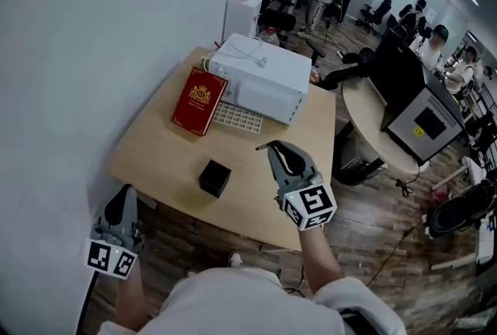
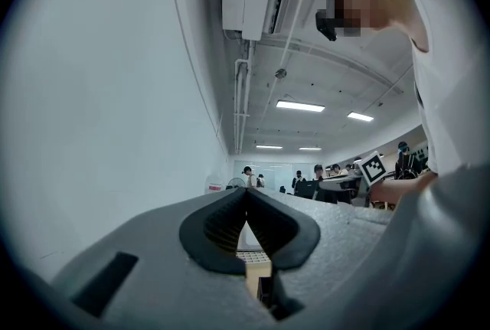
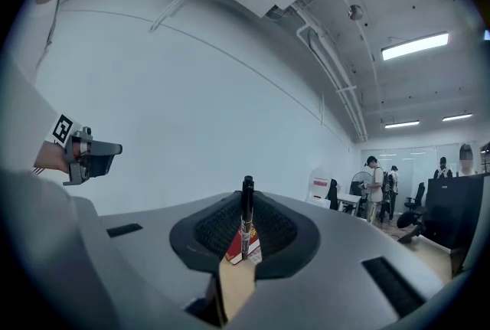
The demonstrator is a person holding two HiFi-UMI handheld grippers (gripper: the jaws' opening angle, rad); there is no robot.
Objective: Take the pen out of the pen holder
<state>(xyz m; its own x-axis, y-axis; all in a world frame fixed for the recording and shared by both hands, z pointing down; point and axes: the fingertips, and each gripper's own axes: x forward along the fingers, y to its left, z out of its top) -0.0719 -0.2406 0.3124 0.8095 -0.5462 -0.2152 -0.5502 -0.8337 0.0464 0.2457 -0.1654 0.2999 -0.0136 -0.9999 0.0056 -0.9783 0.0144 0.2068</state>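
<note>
Right gripper view: my right tool (image 3: 246,206) is clamped on the pen (image 3: 246,225), whose long axis stands upright across the jaws. The pen is apart from the pen holder (image 1: 214,178), which sits on the tabletop (image 1: 147,158) to the tool's left. My left tool (image 2: 246,194) is closed, empty and farther off.

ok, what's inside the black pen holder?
Nothing sticks out of the pen holder, and its dark inside can't be made out. The pen is out of it, clamped between the fingers of the right gripper.

Head view steeply down over table (image 1: 155,162); gripper views level, table shared.
</note>
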